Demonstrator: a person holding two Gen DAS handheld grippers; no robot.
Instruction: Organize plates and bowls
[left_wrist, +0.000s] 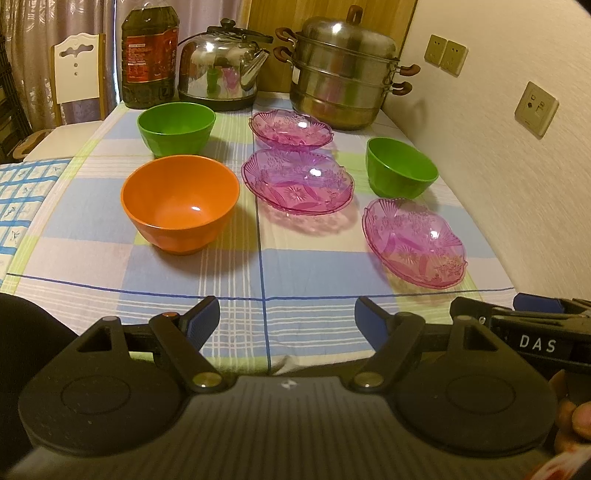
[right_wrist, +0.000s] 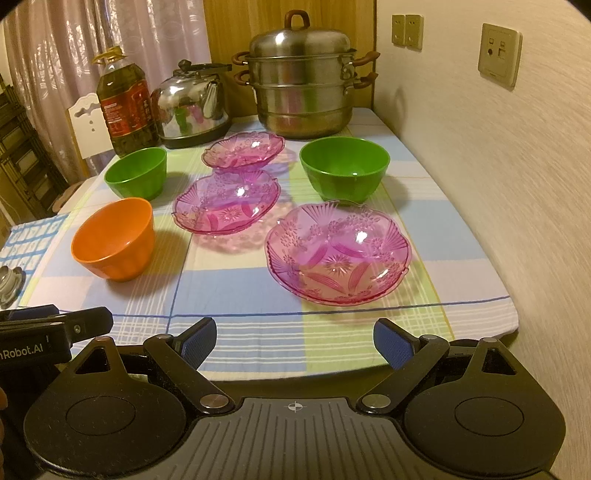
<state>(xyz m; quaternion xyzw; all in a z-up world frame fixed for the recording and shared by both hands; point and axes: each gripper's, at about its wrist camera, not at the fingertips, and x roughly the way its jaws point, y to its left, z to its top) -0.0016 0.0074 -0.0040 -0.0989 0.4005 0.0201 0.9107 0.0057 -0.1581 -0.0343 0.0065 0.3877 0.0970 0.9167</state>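
Three pink glass plates lie on the checked tablecloth: a far plate (left_wrist: 291, 127) (right_wrist: 243, 149), a middle plate (left_wrist: 297, 180) (right_wrist: 226, 204) and a near right plate (left_wrist: 413, 242) (right_wrist: 338, 253). An orange bowl (left_wrist: 180, 206) (right_wrist: 114, 238) stands at the left, with a green bowl (left_wrist: 176, 127) (right_wrist: 136, 172) behind it. A second green bowl (left_wrist: 402, 170) (right_wrist: 344, 168) stands at the right, behind the near plate. My left gripper (left_wrist: 286, 321) is open over the table's front edge, holding nothing. My right gripper (right_wrist: 295, 339) is open too, just short of the near plate.
A steel steamer pot (left_wrist: 341, 72) (right_wrist: 303, 83), a kettle (left_wrist: 221, 68) (right_wrist: 192, 105) and an oil bottle (left_wrist: 149, 55) (right_wrist: 125, 110) line the table's far end. The wall (right_wrist: 498, 166) runs along the right side. A chair (left_wrist: 77, 70) stands at the far left.
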